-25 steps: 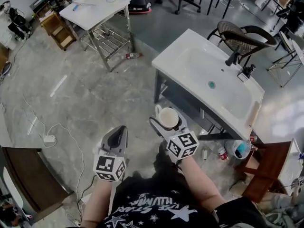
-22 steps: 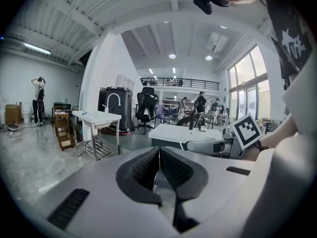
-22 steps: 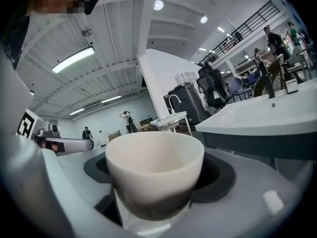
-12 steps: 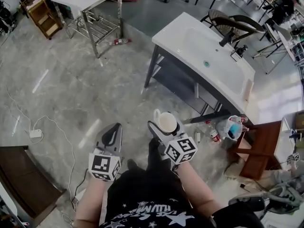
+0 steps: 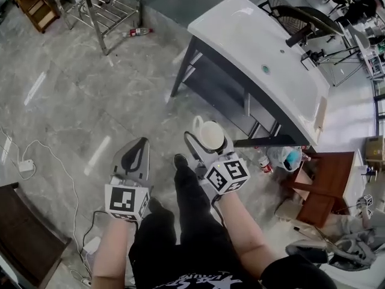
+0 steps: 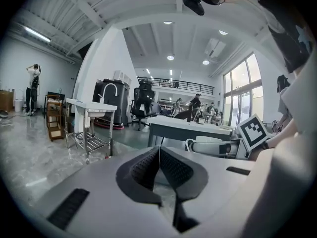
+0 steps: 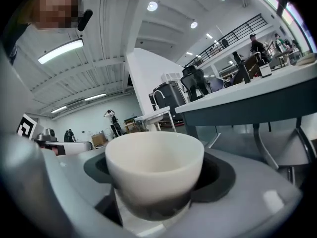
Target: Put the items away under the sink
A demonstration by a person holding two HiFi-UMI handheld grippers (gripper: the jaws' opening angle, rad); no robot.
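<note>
My right gripper (image 5: pixel 207 140) is shut on a white mug (image 5: pixel 212 134), held upright just in front of the sink stand. In the right gripper view the mug (image 7: pixel 154 167) fills the space between the jaws, with the dark stand (image 7: pixel 257 100) beyond it. The white sink (image 5: pixel 258 59) sits on a dark frame with a low shelf (image 5: pixel 219 92) under it. My left gripper (image 5: pixel 135 155) hangs beside it to the left over the floor, shut and empty. In the left gripper view its pads (image 6: pixel 171 167) meet at the tips, and the mug (image 6: pixel 208 145) shows to the right.
Bottles and a plastic bag (image 5: pixel 287 158) lie on the floor at the sink's right end, next to a wooden stool (image 5: pixel 322 188). A metal rack table (image 5: pixel 102 5) and a floor bottle (image 5: pixel 137 32) stand far left. A cable and power strip (image 5: pixel 25 165) lie at left.
Both grippers have sunk toward the floor and come nearer the sink stand. The mug stays in the right gripper and the left jaws stay shut.
</note>
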